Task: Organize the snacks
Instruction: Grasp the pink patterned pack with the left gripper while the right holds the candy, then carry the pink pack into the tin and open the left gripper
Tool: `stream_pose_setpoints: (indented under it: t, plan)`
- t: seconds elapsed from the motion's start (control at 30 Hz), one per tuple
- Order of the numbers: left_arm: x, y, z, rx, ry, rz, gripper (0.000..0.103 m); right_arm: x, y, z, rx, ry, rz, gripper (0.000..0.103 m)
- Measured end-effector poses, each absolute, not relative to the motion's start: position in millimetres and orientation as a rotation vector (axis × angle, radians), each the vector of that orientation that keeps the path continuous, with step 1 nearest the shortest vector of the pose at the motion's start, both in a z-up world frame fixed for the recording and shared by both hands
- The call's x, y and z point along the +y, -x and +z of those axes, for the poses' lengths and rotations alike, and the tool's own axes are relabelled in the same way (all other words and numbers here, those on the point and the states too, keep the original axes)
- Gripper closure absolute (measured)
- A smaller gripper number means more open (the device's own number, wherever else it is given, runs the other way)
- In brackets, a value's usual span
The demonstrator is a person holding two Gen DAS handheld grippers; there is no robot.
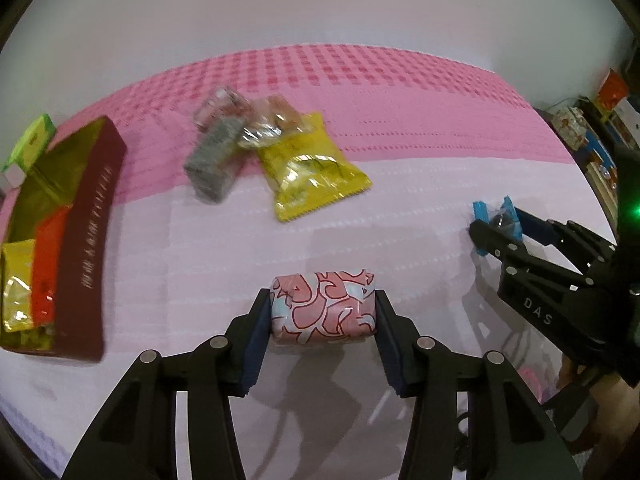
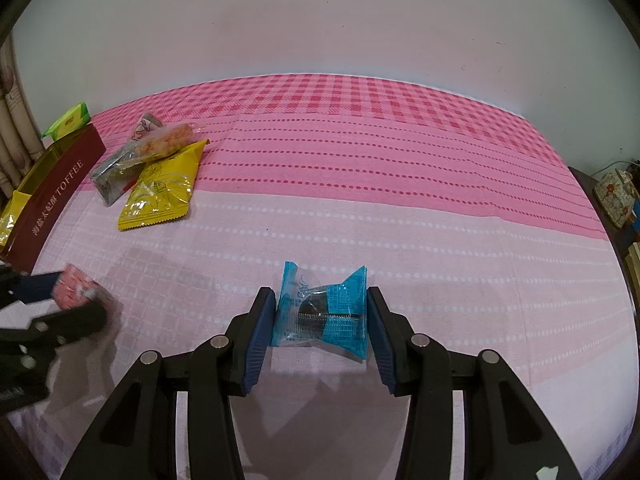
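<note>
Snack packets fill both claws: the left claw (image 1: 323,307) is clamped on a pink patterned packet (image 1: 323,307), the right claw (image 2: 321,312) on a blue packet (image 2: 321,312). Ahead and left lie a yellow packet (image 1: 312,172) and maroon toffee box (image 1: 86,248); bare pink cloth (image 2: 400,184) stretches ahead.

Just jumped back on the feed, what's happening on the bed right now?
A person is sorting snacks with two handheld grippers. The left gripper is clamped on a pink patterned snack lying on the pink bedspread, and the right gripper is closed on a blue wrapped snack. The maroon toffee box at the left already holds some packets. A yellow packet and a few others wait in a loose pile nearby.
</note>
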State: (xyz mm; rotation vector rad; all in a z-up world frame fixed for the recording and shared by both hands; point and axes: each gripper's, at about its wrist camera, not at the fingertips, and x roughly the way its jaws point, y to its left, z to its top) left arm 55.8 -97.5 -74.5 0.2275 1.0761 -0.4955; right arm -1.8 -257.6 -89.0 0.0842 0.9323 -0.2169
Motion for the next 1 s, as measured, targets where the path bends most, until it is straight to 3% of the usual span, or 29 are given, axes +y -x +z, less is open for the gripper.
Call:
stream_pose_setpoints:
  t: [0.5,1.0]
  plan:
    - [15.3,-99.7,-22.5,1.002,-0.17,-0.293,0.053,-258.6,-0.1,-89.3,0.938,-0.085,-0.223,0.061]
    - [123.9,-135.5,-18.4,0.997,-0.124,-0.112,0.053,-257.8,-2.3,-89.4,0.95,-0.083,-0.236,0.061]
